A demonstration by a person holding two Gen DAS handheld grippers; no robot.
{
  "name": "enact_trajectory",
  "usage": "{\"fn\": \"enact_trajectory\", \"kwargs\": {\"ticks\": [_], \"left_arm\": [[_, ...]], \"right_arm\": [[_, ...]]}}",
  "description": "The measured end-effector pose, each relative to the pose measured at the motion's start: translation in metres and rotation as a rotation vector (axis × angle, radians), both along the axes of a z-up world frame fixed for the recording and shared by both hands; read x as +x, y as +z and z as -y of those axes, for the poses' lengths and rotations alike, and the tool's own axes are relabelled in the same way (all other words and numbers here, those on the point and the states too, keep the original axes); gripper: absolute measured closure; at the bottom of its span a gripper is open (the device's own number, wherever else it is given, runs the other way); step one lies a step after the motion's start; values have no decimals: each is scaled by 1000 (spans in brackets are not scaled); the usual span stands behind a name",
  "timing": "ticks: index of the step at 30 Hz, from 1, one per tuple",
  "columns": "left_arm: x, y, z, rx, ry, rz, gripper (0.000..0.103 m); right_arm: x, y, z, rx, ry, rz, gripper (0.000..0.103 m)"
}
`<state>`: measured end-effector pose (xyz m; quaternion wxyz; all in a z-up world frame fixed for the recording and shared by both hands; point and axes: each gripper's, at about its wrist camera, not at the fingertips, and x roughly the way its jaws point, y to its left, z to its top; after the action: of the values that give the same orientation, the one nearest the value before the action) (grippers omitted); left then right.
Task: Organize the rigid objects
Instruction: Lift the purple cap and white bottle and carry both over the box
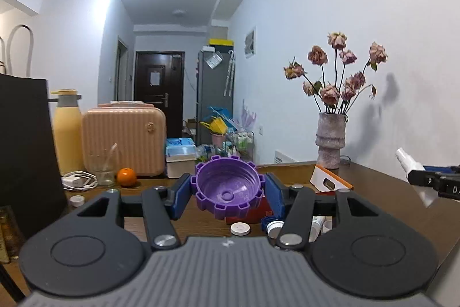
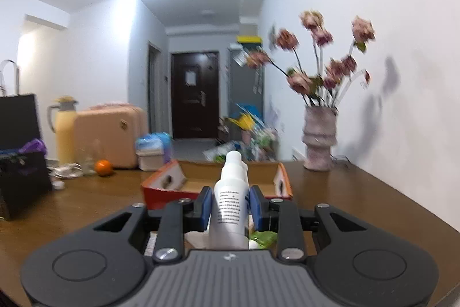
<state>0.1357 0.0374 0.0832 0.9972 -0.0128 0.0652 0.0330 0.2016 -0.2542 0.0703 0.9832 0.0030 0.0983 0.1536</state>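
Observation:
My left gripper (image 1: 228,193) is shut on a purple toothed cap (image 1: 228,186), its hollow side facing the camera, held above the brown table (image 1: 373,186). In the right wrist view my right gripper (image 2: 230,205) is shut on a white squeeze bottle (image 2: 230,203), nozzle pointing forward and up. That bottle's tip (image 1: 405,158) and the right gripper also show at the right edge of the left wrist view. An open orange-and-red cardboard box (image 2: 164,187) lies on the table just beyond the bottle; its corner (image 1: 330,180) shows behind the purple cap.
A grey vase of dried roses (image 1: 330,140) stands at the table's back right. An orange (image 1: 126,177), a glass (image 1: 102,166), a yellow flask (image 1: 67,131) and a pink case (image 1: 123,137) are at the back left. White lids (image 1: 240,228) and small tubes lie below the left gripper.

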Motion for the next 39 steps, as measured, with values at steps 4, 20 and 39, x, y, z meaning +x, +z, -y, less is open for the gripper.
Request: {"fn": "enact_trajectory", "kwargs": {"ticks": [4, 20, 39], "left_arm": [[-33, 4, -3, -21, 13, 39, 47], [-48, 10, -4, -44, -30, 73, 47], [196, 28, -16, -50, -158, -45, 47]], "right_arm": [[-28, 16, -5, 3, 40, 58, 76], [-58, 35, -3, 19, 22, 141, 76], [161, 38, -7, -34, 49, -2, 76]]}}
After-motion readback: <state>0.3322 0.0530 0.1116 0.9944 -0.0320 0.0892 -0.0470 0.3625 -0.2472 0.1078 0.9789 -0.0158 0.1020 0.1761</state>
